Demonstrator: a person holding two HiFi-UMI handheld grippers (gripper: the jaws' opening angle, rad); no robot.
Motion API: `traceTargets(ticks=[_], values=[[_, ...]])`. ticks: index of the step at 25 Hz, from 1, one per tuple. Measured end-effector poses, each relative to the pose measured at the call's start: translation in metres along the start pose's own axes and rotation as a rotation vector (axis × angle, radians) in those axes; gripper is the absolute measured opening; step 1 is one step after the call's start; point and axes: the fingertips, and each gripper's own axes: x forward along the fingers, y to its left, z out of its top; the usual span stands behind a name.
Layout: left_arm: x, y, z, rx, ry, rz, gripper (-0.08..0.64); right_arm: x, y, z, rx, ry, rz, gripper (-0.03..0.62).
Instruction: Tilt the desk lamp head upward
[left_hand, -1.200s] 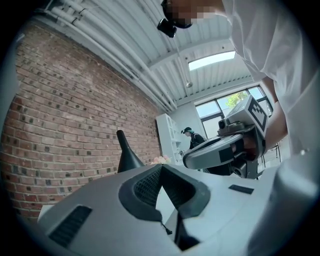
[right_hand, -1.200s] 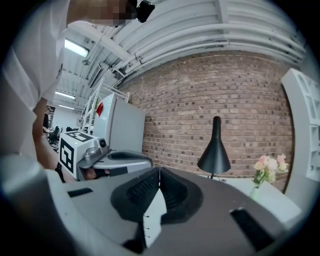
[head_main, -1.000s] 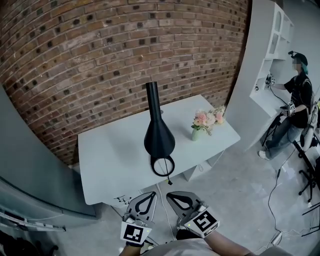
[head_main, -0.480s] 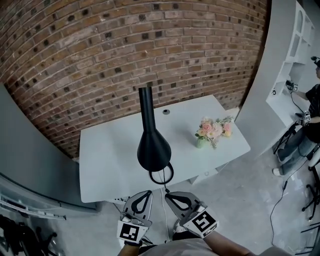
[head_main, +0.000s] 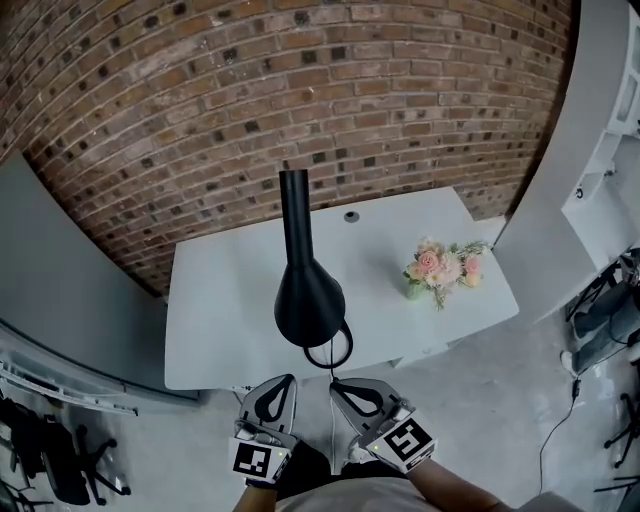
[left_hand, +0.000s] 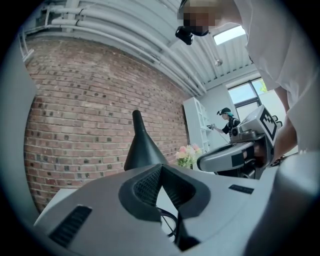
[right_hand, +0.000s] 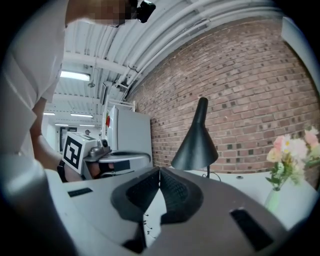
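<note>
A black desk lamp (head_main: 307, 290) stands near the front edge of a white table (head_main: 220, 300). Its cone-shaped head (head_main: 310, 305) points down over a ring base (head_main: 328, 349), and its slim neck rises toward the brick wall. The same lamp head shows in the left gripper view (left_hand: 142, 150) and in the right gripper view (right_hand: 196, 145). My left gripper (head_main: 278, 385) and right gripper (head_main: 345, 387) hang side by side just in front of the table edge, below the lamp. Both are shut with nothing between their jaws. Neither touches the lamp.
A small vase of pink flowers (head_main: 440, 268) stands on the table's right part. A round cable hole (head_main: 351, 216) sits near the back edge. A brick wall (head_main: 300, 90) runs behind the table, grey panels stand at left, and white shelving (head_main: 610, 190) at right.
The view has swung left and nearer the table, so the lamp and flowers sit more to the right and the person at the shelves has left the picture. Both grippers keep their place and stay shut.
</note>
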Motion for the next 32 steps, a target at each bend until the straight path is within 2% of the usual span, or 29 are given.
traceTargets(ticks=[6, 14, 24, 25, 26, 29, 32], values=[[0.018, 0.008, -0.004, -0.014, -0.01, -0.027, 0.008, 0.006, -0.02, 0.003, -0.002, 0.006, -0.047, 0.017], [0.041, 0.02, -0.012, -0.025, -0.008, -0.119, 0.008, 0.03, -0.043, 0.009, -0.021, 0.023, -0.11, 0.017], [0.052, 0.018, -0.038, -0.148, 0.005, -0.208, 0.011, 0.04, -0.062, 0.002, -0.018, 0.064, -0.159, 0.018], [0.053, 0.017, -0.037, -0.167, -0.002, -0.217, 0.037, 0.04, -0.062, 0.0, -0.018, 0.069, -0.16, 0.018], [0.054, 0.016, -0.037, -0.184, -0.013, -0.224, 0.099, 0.039, -0.062, -0.002, -0.017, 0.075, -0.16, 0.018], [0.056, 0.016, -0.04, -0.242, -0.04, -0.237, 0.104, 0.033, -0.064, -0.007, -0.023, 0.092, -0.161, 0.017], [0.059, 0.007, -0.049, -0.285, -0.028, -0.272, 0.112, 0.027, -0.065, -0.011, -0.032, 0.111, -0.166, 0.018]])
